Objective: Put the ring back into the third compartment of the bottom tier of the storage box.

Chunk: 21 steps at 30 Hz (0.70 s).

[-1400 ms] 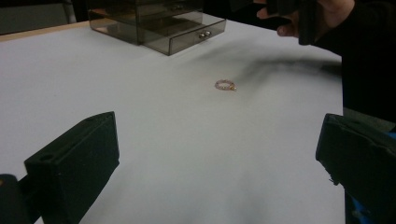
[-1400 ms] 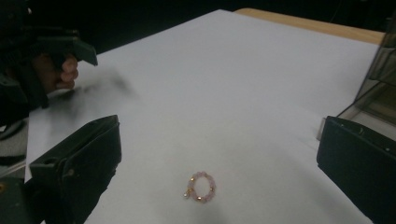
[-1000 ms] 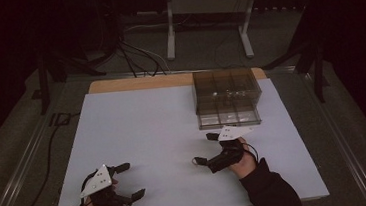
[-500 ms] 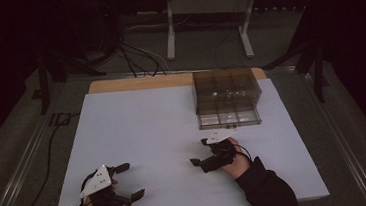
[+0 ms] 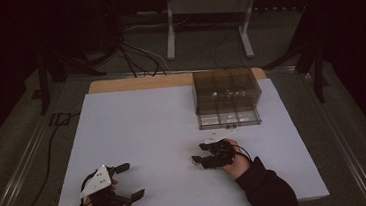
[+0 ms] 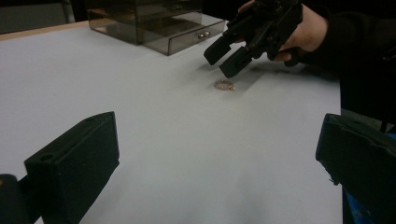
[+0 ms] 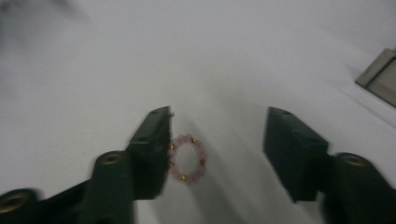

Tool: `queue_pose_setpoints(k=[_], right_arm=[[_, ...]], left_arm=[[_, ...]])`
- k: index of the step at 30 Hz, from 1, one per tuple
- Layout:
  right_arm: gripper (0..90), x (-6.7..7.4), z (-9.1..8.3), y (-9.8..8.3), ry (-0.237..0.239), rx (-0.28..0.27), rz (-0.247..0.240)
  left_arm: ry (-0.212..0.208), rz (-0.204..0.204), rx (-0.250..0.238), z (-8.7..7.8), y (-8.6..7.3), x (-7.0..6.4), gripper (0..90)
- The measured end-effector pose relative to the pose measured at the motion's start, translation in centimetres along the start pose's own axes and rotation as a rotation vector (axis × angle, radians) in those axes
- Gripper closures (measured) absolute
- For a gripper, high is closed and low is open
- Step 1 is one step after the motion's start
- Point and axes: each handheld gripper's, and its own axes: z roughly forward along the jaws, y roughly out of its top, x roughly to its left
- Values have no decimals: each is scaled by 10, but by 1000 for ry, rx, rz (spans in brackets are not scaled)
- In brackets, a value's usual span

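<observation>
A small ring of pink and gold beads [image 7: 187, 158] lies flat on the white table [image 5: 138, 132]. My right gripper [image 7: 217, 154] is open and tilted down over it, with the ring between the jaws and close against the left one. In the left gripper view the bead ring [image 6: 224, 85] lies just below the tips of the right gripper [image 6: 226, 58]. From above, the right gripper [image 5: 198, 162] points left at the table's middle front. My left gripper [image 5: 132, 179] rests open near the front left corner, jaws wide, nothing between them.
A smoky clear drawer box [image 5: 226, 96] stands at the back right of the table, its lowest drawer [image 5: 228, 116] pulled out toward me. A wooden edge [image 5: 139, 82] runs along the table's far side. Cables and a stand lie on the floor beyond.
My right gripper has moved left and toward the front edge, lowering over the bead ring. The left gripper has stayed in place.
</observation>
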Motion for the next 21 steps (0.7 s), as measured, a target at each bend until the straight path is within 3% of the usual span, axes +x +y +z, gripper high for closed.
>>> queue_pose_setpoints(k=[12, 14, 18, 21], right_arm=[[640, 3, 7, -1, -3, 62, -22], [708, 4, 7, 0, -12, 69, -38], [746, 8, 8, 1, -32, 80, -71], [823, 10, 8, 2, -30, 93, -97]], left_arm=[[-5, -3, 1, 0, 0, 1, 5], [-5, -8, -7, 0, 0, 1, 5], [-4, -4, -3, 0, 0, 1, 5], [-3, -8, -5, 0, 0, 1, 5]])
